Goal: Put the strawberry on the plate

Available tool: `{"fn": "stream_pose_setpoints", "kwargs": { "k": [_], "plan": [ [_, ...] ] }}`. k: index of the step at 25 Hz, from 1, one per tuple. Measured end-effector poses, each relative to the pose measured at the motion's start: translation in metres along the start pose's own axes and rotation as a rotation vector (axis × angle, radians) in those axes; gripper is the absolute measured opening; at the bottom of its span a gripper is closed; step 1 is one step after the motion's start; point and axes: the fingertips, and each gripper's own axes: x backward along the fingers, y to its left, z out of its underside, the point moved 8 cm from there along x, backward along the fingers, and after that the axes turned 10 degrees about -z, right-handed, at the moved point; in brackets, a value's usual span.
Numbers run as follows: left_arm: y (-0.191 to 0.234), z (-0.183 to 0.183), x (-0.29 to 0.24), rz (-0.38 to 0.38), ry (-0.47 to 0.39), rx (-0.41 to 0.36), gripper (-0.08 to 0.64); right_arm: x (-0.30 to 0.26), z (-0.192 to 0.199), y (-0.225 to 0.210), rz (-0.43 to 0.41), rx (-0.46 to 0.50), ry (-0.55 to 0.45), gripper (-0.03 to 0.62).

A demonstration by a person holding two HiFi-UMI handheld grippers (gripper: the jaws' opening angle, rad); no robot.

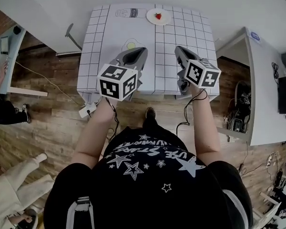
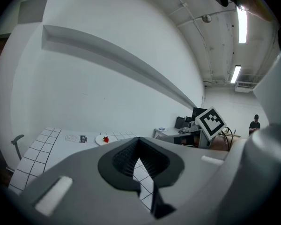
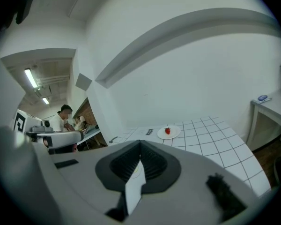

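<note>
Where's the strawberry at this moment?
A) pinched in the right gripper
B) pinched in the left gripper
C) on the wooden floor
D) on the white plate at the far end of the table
D: in the head view the strawberry sits on the white plate at the checked table's far end.

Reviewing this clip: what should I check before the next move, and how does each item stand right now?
1. Strawberry on the plate: ok, it lies on it at the table's far end.
2. Left gripper empty: ok, jaws together, nothing between them.
3. Right gripper empty: ok, jaws together, nothing between them.
4. Grippers apart from the plate: ok, both are over the table's near end.
5. Strawberry resting steadily: cannot tell, too small.
</note>
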Motion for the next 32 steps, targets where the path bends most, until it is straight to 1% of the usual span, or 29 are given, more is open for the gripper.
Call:
{"fn": "stream_pose_setpoints", "kwargs": {
  "k": [5,12,19,21,25,27,30,32],
  "plan": [
    [-0.008,0.006,0.039,0.016,-0.021,-0.006,0.009,0.023,0.012,0.038,0.006,0.011,-0.018,0.014],
    [-0.026,0.02,0.098,0.039,-0.044,-0.004,0.009,0.067,0.033,0.082,0.037,-0.006,-0.048,0.014],
    [-0.043,0.037,0.157,0.052,-0.054,-0.002,0.009,0.104,0.066,0.133,0.017,-0.018,-0.067,0.014],
    [-0.05,0.051,0.177,0.057,-0.059,-0.004,0.009,0.117,0.086,0.148,0.02,-0.015,-0.07,0.014],
    [-0.056,0.103,0.215,0.084,-0.08,-0.01,0.009,0.142,0.141,0.183,0.035,0.026,-0.084,0.014],
    [-0.063,0.114,0.225,0.089,-0.073,-0.003,0.009,0.155,0.154,0.193,0.036,0.028,-0.08,0.014],
    [-0.086,0.109,0.238,0.096,-0.057,0.002,0.009,0.181,0.152,0.201,0.037,0.025,-0.058,0.014],
    [-0.095,0.101,0.243,0.106,-0.062,-0.004,0.009,0.193,0.143,0.207,0.043,0.038,-0.06,0.014]
  ]
}}
